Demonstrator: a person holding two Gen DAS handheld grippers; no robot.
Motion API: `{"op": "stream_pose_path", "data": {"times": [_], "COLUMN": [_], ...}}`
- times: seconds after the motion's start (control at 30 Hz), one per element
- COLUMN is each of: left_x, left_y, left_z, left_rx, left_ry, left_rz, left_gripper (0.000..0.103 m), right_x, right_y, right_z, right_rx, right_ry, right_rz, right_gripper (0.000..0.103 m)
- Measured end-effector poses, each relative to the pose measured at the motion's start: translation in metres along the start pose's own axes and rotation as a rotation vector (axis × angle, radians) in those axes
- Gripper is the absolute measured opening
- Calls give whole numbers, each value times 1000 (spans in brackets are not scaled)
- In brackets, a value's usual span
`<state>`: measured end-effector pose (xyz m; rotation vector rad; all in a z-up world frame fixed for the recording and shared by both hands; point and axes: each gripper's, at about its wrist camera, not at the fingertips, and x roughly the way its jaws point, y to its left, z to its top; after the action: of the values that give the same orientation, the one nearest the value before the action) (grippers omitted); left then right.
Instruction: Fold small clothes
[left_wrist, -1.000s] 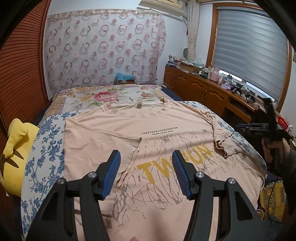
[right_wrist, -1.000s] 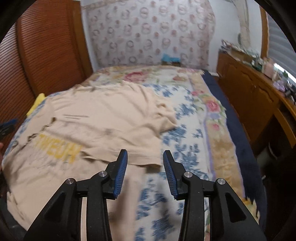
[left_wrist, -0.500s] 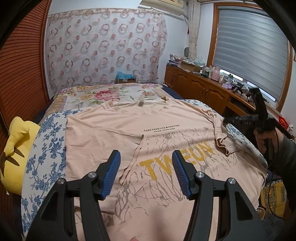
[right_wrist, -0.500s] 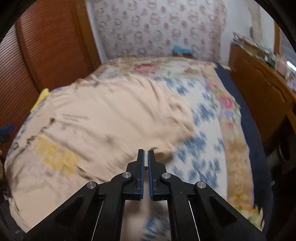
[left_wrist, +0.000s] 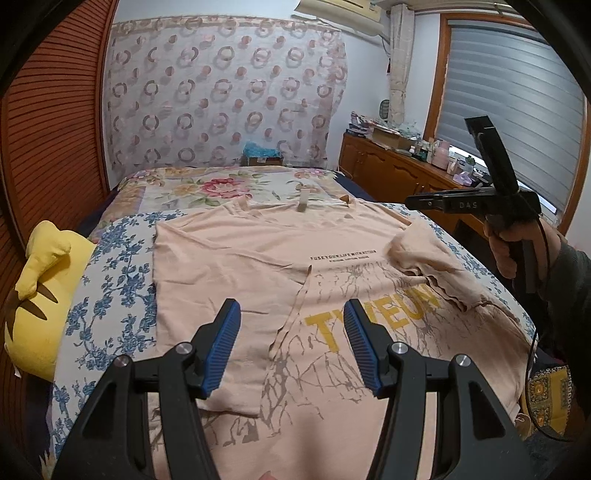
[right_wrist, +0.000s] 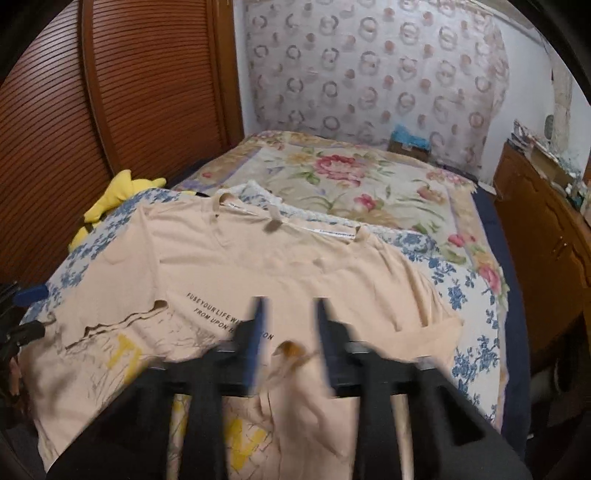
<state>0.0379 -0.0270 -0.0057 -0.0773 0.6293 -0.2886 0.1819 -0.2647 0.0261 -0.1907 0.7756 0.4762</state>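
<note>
The left gripper hangs low over the near hem of the shirt, jaws about half open with nothing between them. If it drops and closes where it is, it would likely pinch the edge of the left flap already folded in, and drag that fold askew.

The shirt lies flat on the bed, print up, collar away from the person.

Farther right, the right gripper is above the shirt's right side, its jaws opening. The sleeve lies turned in over the chest in a loose heap, and the blur hides whether cloth still catches a pad. A snagged sleeve would be pulled back out as the hand lifts; left bunched, it would make the next fold lumpy.
</note>
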Motion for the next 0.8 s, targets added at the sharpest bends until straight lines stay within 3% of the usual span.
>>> {"op": "stream_pose_path", "data": {"times": [0.33, 0.8], "left_x": [8, 36], "left_y": [15, 43], "left_z": [3, 22], "left_rx": [-10, 20], "left_ry": [13, 60], "left_rz": [47, 144], "left_gripper": [57, 57], "right_x": [-21, 2], "right_y": [-30, -70], "right_z": [-41, -71], "right_rx": [15, 112], "right_ry": [23, 65], "right_rz": [-48, -71], "right_gripper": [38, 38]}}
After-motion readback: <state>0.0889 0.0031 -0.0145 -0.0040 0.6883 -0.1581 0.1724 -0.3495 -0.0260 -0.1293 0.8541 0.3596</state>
